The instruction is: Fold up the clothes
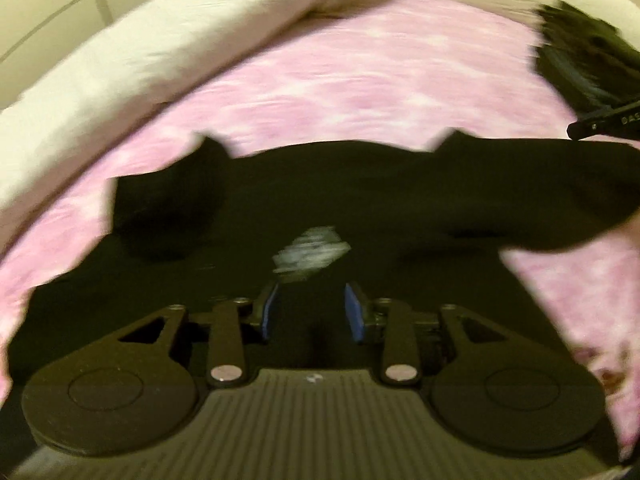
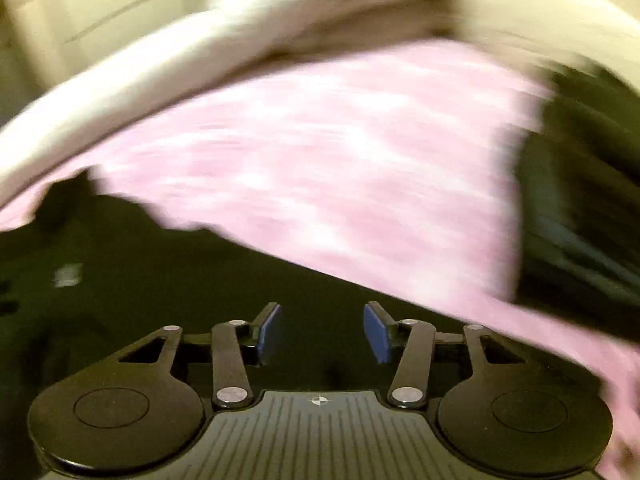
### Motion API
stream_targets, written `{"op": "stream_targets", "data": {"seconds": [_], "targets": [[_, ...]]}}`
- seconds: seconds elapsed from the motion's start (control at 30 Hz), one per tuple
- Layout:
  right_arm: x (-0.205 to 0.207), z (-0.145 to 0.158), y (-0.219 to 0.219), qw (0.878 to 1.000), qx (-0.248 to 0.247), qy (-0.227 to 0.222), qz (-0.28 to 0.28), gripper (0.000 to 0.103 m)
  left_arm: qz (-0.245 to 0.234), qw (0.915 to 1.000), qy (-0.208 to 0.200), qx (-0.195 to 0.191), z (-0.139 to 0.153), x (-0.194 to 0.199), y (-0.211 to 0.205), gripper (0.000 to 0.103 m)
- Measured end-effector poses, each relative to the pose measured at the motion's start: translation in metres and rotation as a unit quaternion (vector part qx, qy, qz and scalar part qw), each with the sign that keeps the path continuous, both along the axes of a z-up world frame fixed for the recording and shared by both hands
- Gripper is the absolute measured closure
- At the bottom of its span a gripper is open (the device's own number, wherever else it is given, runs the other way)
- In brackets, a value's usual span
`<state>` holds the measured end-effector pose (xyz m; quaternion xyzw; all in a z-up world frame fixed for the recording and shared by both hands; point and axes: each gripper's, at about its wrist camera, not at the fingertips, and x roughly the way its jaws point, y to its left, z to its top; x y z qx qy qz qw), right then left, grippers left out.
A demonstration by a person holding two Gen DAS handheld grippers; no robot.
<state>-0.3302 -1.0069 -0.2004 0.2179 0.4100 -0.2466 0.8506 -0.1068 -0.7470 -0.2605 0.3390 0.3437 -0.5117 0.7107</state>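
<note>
Fingers apart on both the left gripper (image 1: 311, 310) and right gripper (image 2: 322, 330), empty above the black garment (image 1: 360, 192) spread low in frame on the pink bedsheet (image 1: 360, 80); next, probably gripping an edge to fold.

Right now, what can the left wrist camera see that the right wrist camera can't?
Only the left view shows the left gripper, jaws apart over the black garment, close to its pale label, plus a black bar poking in at the right edge. Only the right view shows the right gripper, jaws apart, nothing visibly gripped. Both show the black garment, the pink sheet, the white bedding and a dark pile, all blurred.
</note>
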Motion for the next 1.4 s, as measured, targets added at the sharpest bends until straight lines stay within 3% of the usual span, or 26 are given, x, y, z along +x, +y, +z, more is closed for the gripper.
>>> {"op": "stream_targets", "data": {"seconds": [0.13, 0.27, 0.5, 0.57, 0.63, 0.67, 0.77, 0.8, 0.87, 1.0, 1.13, 1.3, 1.4], "targets": [[0.105, 0.002, 0.025, 0.990, 0.005, -0.023, 0.137, 0.051, 0.040, 0.9990, -0.019, -0.009, -0.002, 0.072, 0.012, 0.072], [0.199, -0.008, 0.063, 0.968, 0.027, -0.030, 0.249, 0.051, 0.052, 0.9982, -0.023, -0.020, -0.011, 0.117, 0.021, 0.072], [0.312, -0.041, 0.123, 0.937, -0.084, 0.000, 0.338, 0.049, 0.034, 0.9985, -0.031, -0.030, -0.039, 0.188, 0.029, 0.072], [0.325, -0.043, 0.147, 0.906, -0.135, -0.009, 0.401, 0.047, 0.021, 0.9989, -0.028, -0.030, -0.051, 0.201, 0.023, 0.072], [0.337, -0.046, 0.172, 0.866, -0.186, -0.017, 0.464, 0.047, 0.015, 0.9992, -0.023, -0.030, -0.061, 0.206, 0.016, 0.072], [0.342, -0.051, 0.181, 0.853, -0.208, -0.011, 0.478, 0.047, 0.014, 0.9992, -0.021, -0.030, -0.065, 0.206, 0.014, 0.071], [0.356, -0.075, 0.205, 0.824, -0.268, 0.020, 0.498, 0.047, 0.016, 0.9990, -0.018, -0.037, -0.074, 0.203, 0.011, 0.071], [0.362, -0.084, 0.204, 0.822, -0.287, 0.038, 0.490, 0.046, 0.016, 0.9989, -0.020, -0.039, -0.074, 0.201, 0.014, 0.071], [0.373, -0.102, 0.175, 0.854, -0.287, 0.076, 0.428, 0.046, 0.019, 0.9986, -0.024, -0.043, -0.074, 0.202, 0.023, 0.071], [0.377, -0.098, 0.119, 0.913, -0.208, 0.068, 0.344, 0.043, 0.053, 0.9969, -0.025, -0.053, -0.072, 0.210, 0.056, 0.071], [0.362, -0.078, 0.122, 0.917, -0.204, 0.059, 0.339, 0.043, 0.109, 0.9924, -0.033, -0.047, -0.067, 0.222, 0.094, 0.071], [0.341, -0.055, 0.142, 0.938, -0.180, 0.030, 0.295, 0.043, 0.180, 0.9833, -0.019, -0.022, -0.071, 0.247, 0.143, 0.072], [0.322, -0.055, 0.164, 0.947, -0.147, 0.029, 0.283, 0.043, 0.199, 0.9798, 0.017, -0.019, -0.086, 0.264, 0.158, 0.071]]}}
